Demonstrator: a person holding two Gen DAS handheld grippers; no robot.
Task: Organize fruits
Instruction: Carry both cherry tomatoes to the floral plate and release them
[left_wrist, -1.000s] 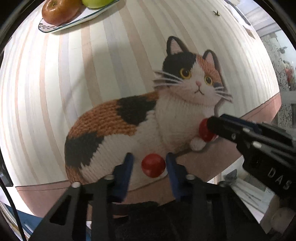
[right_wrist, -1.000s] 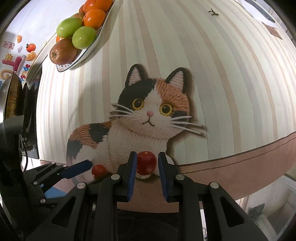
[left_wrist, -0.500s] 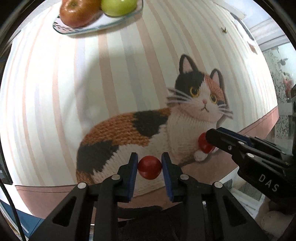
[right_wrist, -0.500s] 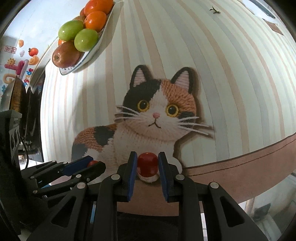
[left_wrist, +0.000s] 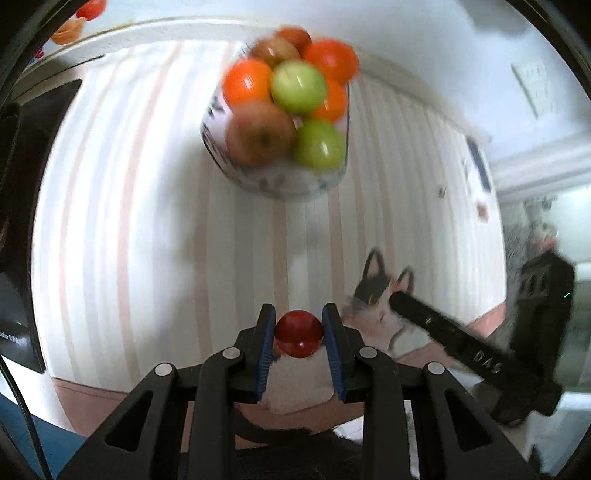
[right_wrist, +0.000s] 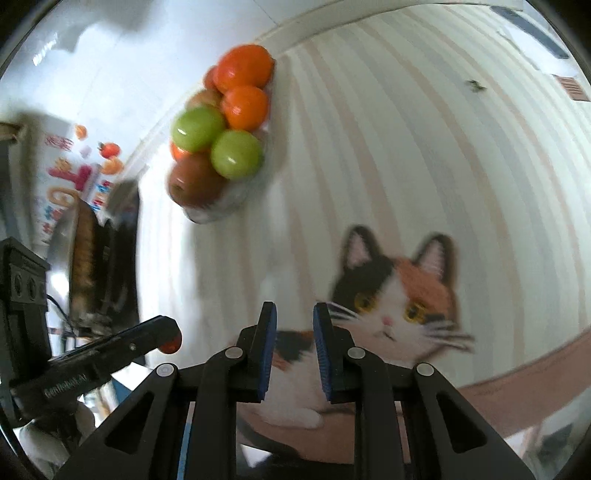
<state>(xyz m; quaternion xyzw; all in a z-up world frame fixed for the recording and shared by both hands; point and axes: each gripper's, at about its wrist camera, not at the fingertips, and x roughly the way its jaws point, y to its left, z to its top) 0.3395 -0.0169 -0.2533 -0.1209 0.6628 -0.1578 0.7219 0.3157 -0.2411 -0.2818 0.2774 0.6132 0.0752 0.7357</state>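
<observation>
**A:** We start big: the tabletop, covered by the striped cloth (left_wrist: 147, 221), fills both views. Both pictures are blurred.

**B:** And on the cloth we have the knitted cat (right_wrist: 399, 306), sharpest from the right wrist. It sits at the near side of the cloth.

**A:** Farther back is the dish (left_wrist: 258, 181), piled high and well apart from the cat. We count oranges (left_wrist: 246, 82), two green apples (left_wrist: 298, 91) and a reddish apple (left_wrist: 258, 133) at the front of the heap.

**B:** Now the left tongs (left_wrist: 298, 314). We see the blue pads clamped on the small red fruit (left_wrist: 298, 334), one pad on each side.

**A:** Firm grip there. The fruit sits right at the fingertips, over the near part of the cloth, with the dish well beyond it.

**B:** The right wrist confirms it. At the lower left of its view, red peeks out at the tip of the left tongs.

**A:** And the right tongs (right_wrist: 294, 306)?

**B:** Drawn in narrow, and we see nothing between the pads, only cloth and the cat's back through the gap. From the left wrist, their dark finger crosses the cat's face.
</observation>
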